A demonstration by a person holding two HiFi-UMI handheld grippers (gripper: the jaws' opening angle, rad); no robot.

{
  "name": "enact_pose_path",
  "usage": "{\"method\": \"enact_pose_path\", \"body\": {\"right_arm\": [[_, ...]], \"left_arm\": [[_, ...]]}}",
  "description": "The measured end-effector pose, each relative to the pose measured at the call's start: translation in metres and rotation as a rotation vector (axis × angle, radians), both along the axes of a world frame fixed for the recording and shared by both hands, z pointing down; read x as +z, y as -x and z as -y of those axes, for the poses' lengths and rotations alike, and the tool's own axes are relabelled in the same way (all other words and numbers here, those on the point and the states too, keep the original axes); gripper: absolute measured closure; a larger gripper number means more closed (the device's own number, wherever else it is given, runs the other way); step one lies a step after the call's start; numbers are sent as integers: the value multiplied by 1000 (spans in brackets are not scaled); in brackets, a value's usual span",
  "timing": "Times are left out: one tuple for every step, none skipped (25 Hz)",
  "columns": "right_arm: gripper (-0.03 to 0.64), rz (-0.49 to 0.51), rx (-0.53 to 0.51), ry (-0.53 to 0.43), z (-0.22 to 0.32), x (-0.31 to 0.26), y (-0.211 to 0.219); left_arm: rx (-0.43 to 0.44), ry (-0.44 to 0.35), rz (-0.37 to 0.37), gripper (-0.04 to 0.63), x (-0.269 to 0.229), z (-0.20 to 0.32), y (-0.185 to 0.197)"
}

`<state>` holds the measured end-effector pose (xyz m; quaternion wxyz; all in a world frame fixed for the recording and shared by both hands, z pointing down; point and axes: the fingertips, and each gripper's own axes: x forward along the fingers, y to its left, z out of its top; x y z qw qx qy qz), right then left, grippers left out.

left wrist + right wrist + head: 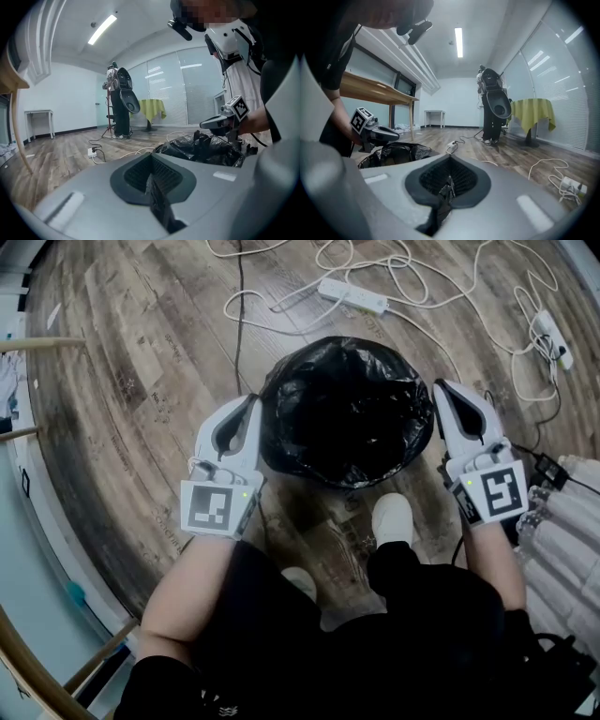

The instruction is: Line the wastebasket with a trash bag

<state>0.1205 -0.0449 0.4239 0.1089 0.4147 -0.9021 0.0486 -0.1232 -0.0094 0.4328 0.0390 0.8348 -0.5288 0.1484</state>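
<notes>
A black trash bag (345, 409) is draped over the wastebasket, which it hides, on the wooden floor in the head view. My left gripper (254, 405) is at the bag's left rim and my right gripper (438, 390) at its right rim. In the left gripper view, the left gripper (151, 182) is shut with a strip of black film pinched between its pads, and the bag (201, 147) bulges beyond it. The right gripper (449, 186) likewise pinches black film, with the bag (393, 152) to its left.
A white power strip (352, 296) and looping white cables lie beyond the bag, and another strip (553, 338) lies at the right. My shoe (392, 518) stands just behind the bag. Wooden table legs (42, 343) are at the left. Another person (117, 103) stands far off.
</notes>
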Motion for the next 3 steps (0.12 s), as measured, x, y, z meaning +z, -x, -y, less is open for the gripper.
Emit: {"method": "enact_pose_path", "body": {"right_arm": [[615,-11,-2,-11,-1,-1,1],[615,-27,-5,-26,-2,-2,1],[615,-45,-10,-43,-3,-3,3]], "left_arm": [[0,1,1,589,1,0,1],[0,2,2,589,2,0,2],[1,4,4,589,3,0,3]]}}
